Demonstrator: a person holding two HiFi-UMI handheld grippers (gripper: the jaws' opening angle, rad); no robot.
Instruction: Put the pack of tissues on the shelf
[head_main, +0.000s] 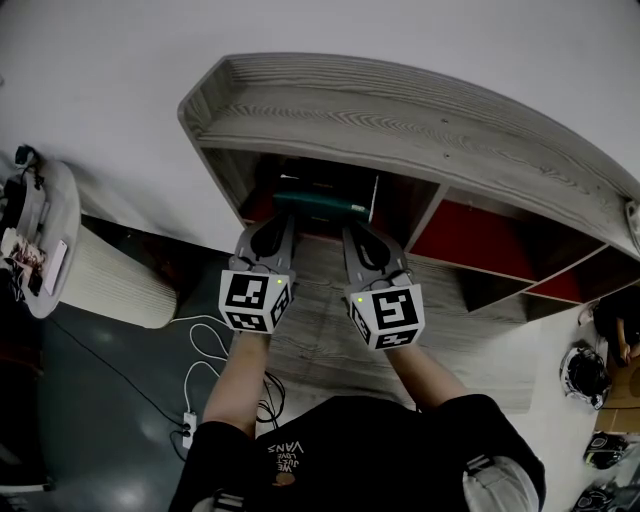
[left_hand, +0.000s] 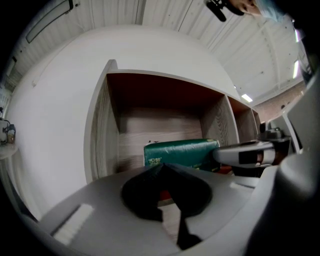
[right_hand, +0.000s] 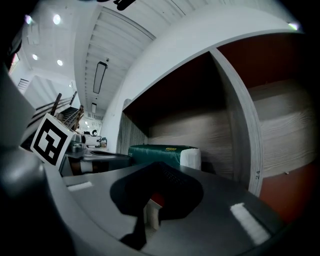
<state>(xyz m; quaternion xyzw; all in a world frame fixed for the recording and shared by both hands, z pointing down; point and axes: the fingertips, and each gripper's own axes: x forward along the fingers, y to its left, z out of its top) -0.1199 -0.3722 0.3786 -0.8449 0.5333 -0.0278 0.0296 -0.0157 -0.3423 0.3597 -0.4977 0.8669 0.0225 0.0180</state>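
Green pack of tissues (head_main: 320, 205) (white end) sits inside the shelf (head_main: 400, 110). Left hand-held gripper (head_main: 287, 217) and right hand-held gripper (head_main: 352, 230) point level, clenched empty.

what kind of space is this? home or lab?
Likely a lab or open workspace, not a home: a wood-grain shelf unit against a white wall, a power strip with loose cables on the grey floor, and a high panelled ceiling.

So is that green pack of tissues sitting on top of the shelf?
No, the pack of tissues lies inside the leftmost compartment of the shelf, below its top board.
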